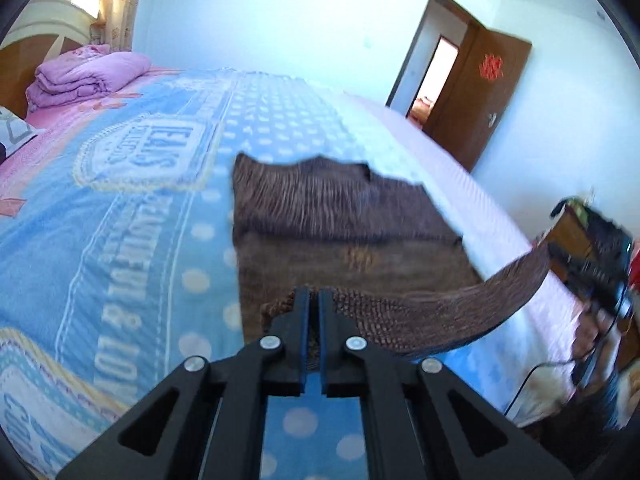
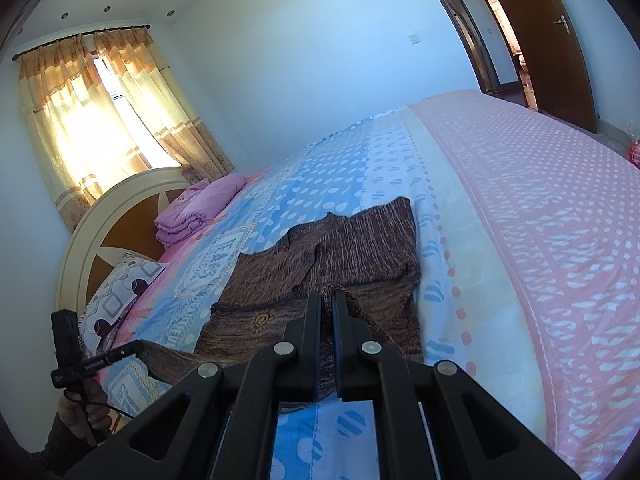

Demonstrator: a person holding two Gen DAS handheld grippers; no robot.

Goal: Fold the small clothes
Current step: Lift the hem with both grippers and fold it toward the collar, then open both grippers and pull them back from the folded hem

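The brown knit garment (image 2: 320,264) lies spread across the bed (image 2: 520,208), on the blue spotted stretch of the cover, and both hands are on its near edge! The left tool (image 1: 314,300) has its jaws pressed together on the near hem, with brown knit showing in the narrow gap between the pads. From there a band of the fabric stretches off to the right, clear of the bed, toward the right tool (image 1: 592,256) at the edge of the left wrist view. In its own camera the right tool (image 2: 328,300) is clamped tight as well, pinching a bunched corner of the same hem.

So where does the fold stand? By my reading, it is only beginning. The far part of the garment sits flat, though a flap already seems to overlap near the middle; whether that counts as a finished fold I cannot tell. The near edge is gripped at two points and partly raised, which looks like the setup for carrying it over onto the far half.

No finished neat bundle of the brown knit is visible. Over by the headboard (image 2: 120,216) a folded purple blanket (image 2: 200,208) sits untouched.
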